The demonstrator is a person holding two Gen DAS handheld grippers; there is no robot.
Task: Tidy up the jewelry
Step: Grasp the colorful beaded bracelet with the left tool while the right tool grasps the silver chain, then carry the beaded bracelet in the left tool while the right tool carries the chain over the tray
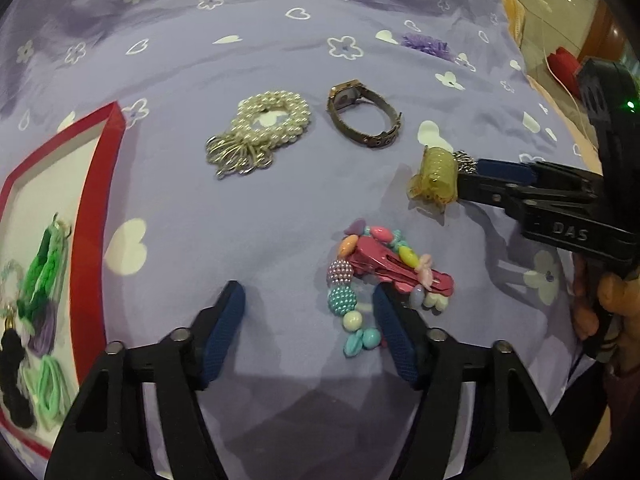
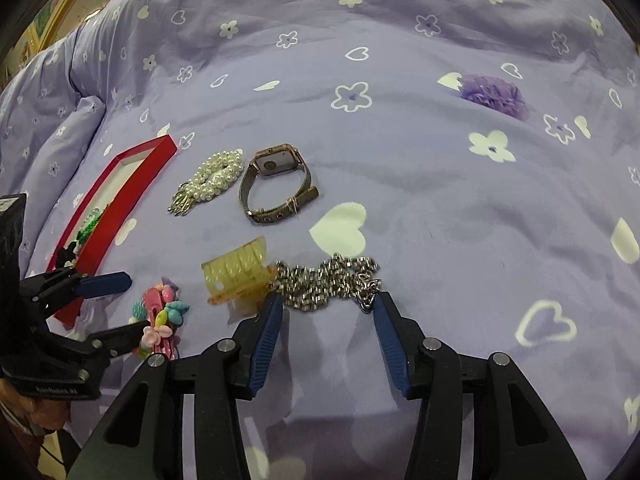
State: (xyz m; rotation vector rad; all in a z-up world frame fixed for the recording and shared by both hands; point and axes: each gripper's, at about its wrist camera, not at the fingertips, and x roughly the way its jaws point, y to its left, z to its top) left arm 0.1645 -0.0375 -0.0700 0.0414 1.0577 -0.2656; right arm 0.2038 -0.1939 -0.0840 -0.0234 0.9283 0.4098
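A: Left wrist view first — where does the left claw (image 1: 310,312) stand?

B: Spread wide over the purple bedspread (image 1: 280,208), gripping nothing. Its right finger touches or overlaps the pink hair clip (image 1: 394,268) lying on the colourful bead bracelet (image 1: 352,300), just ahead and to the right. To its left sits the red tray (image 1: 94,216), already loaded with green, purple and black hair ties (image 1: 40,280). Farther ahead lie the pearl bracelet (image 1: 264,128) and the watch (image 1: 362,116).

A: And the other one?

B: The right claw (image 1: 466,178) comes in from the right, next to the yellow hair claw clip (image 1: 434,178).

A: Right wrist view?

B: The right claw (image 2: 326,300) is wide open too, empty — the silver chain (image 2: 328,282) lies just off its tips, between them, with the yellow clip (image 2: 238,276) touching the chain on the left. A purple scrunchie (image 2: 494,94) sits far ahead to the right.

A: So progress?

B: Partly done, I'd judge — hair ties trayed; seven pieces still on the bed.
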